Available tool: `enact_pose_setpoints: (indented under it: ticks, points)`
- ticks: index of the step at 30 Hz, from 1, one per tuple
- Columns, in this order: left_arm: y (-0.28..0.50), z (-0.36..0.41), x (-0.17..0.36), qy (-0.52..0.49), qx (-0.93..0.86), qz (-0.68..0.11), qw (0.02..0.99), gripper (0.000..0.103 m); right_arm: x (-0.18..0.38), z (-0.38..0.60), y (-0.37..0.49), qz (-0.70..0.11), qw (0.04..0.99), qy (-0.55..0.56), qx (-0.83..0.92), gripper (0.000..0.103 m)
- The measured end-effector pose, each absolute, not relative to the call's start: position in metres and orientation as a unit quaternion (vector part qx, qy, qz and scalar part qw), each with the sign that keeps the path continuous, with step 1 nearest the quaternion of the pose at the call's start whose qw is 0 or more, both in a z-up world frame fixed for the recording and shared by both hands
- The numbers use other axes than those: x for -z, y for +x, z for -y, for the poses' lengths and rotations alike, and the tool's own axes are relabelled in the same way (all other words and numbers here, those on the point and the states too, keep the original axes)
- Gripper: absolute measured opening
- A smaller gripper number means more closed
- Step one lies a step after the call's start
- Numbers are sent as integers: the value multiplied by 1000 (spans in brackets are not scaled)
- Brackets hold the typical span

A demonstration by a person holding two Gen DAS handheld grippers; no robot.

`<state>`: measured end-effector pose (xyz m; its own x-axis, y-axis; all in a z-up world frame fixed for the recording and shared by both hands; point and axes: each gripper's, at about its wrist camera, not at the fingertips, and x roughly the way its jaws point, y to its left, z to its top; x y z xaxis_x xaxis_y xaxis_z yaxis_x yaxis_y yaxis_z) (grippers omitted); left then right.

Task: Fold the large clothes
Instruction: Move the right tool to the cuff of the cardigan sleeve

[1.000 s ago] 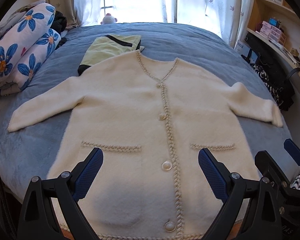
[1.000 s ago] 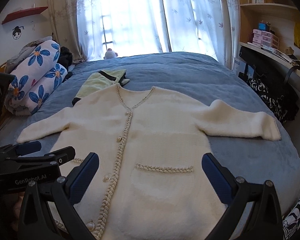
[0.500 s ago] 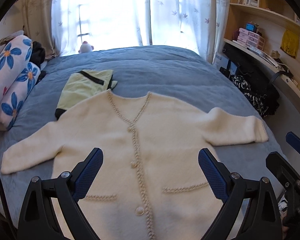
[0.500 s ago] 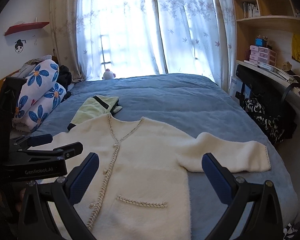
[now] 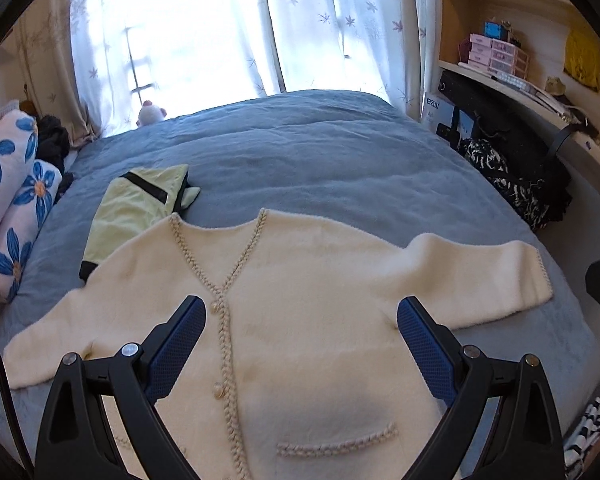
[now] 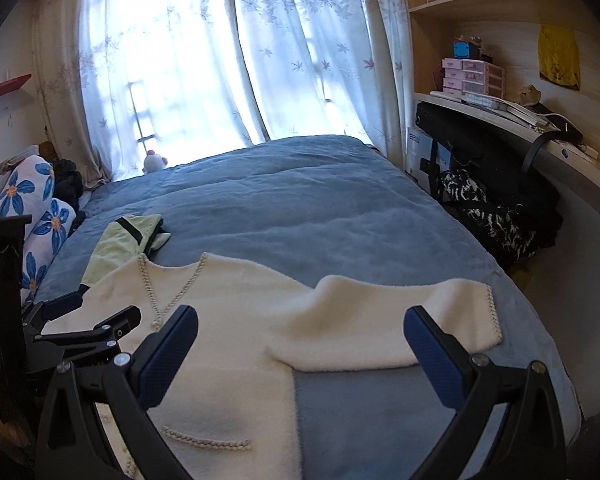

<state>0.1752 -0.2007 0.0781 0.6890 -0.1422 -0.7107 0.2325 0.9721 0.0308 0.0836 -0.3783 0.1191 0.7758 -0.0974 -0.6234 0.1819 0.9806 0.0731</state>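
The left gripper (image 5: 302, 322), black-framed with blue textured pads, hangs above the chest of the cream fuzzy cardigan with braided trim (image 5: 300, 320), its jaws spread wide and nothing between them. The right gripper (image 6: 300, 332), of the same build, is likewise wide apart and empty, poised over the cardigan's sleeve (image 6: 400, 320) on that side. In the right wrist view the left gripper shows at the left edge as a black frame with a blue tip; any lettering on it is too dark to read.

The cardigan lies flat and face up on the blue plush bedspread (image 5: 320, 160), buttoned down the front, both sleeves stretched outward, with a braided pocket edge (image 5: 336, 448) near the lower part of the view. Its shoulder overlaps a folded pale green garment with black trim (image 5: 136, 208).

Further out, a white quilt with blue flowers (image 5: 12, 208) is rolled at the bed's left side, and a small white plush toy (image 5: 151, 113) sits by the sheer leaf-patterned curtains (image 5: 340, 24). On the right, a curved desk (image 6: 540, 136) carries a pink set of small drawers (image 6: 472, 76); their contents cannot be seen. A white box (image 5: 434, 110) beside the bed bears printed characters too small to read.
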Motion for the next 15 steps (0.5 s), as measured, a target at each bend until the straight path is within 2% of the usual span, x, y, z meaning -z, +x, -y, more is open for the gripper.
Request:
enact_pose_setpoints:
  ticks: [7, 15]
  points:
    - [202, 259, -47, 90, 109, -367, 919, 96, -70, 442, 119, -391, 905, 129, 108, 103]
    - [226, 293, -10, 73, 115, -368, 920, 96, 2, 513, 134, -443, 859, 200, 159, 100]
